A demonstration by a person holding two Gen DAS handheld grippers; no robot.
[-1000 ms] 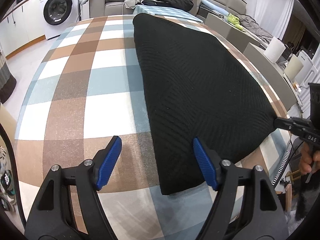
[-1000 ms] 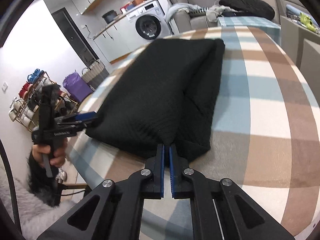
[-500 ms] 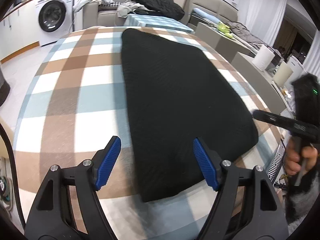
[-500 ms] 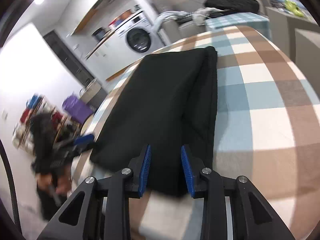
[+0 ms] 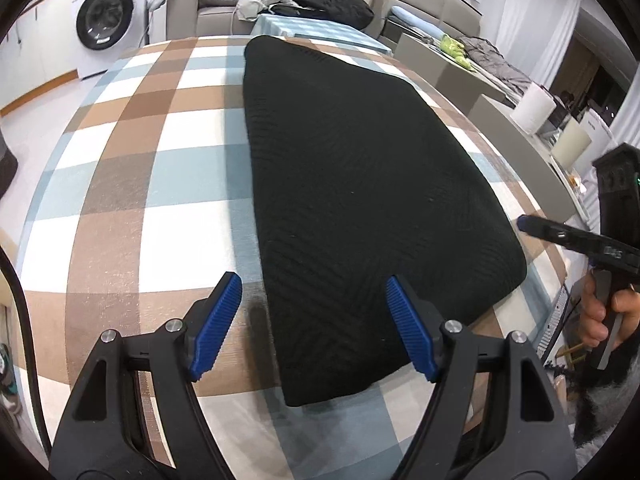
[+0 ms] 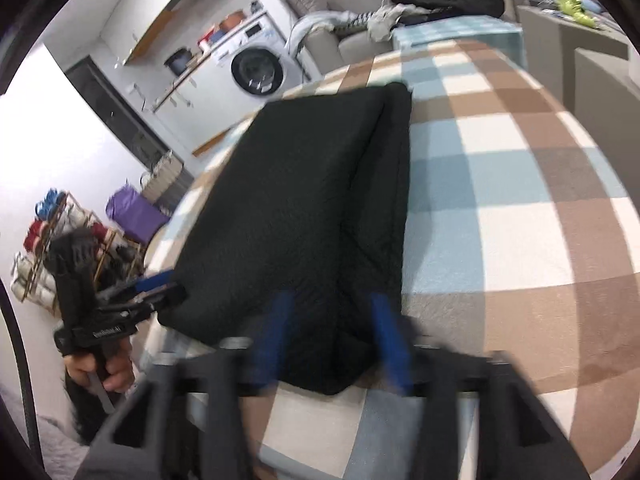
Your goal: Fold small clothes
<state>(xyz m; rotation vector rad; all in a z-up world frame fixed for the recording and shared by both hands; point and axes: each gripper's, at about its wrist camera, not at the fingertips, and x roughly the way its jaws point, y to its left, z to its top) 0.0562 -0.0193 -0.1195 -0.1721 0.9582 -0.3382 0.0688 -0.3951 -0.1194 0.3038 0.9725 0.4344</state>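
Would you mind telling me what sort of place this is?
Most likely a lived-in home: a washing machine by the wall, a sofa piled with clothes, and a checked tablecloth under the folded black garment.

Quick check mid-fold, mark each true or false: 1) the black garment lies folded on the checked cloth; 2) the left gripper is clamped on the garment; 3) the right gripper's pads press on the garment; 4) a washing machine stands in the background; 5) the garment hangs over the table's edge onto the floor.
1) True: the black garment lies folded and flat on the checked cloth.
2) False: the left gripper is open, its pads either side of the garment's near corner, not pressing it.
3) False: the right gripper is blurred, its jaws opening, pads apart at the garment's near end.
4) True: a washing machine stands behind the table.
5) False: the garment rests wholly on the cloth.
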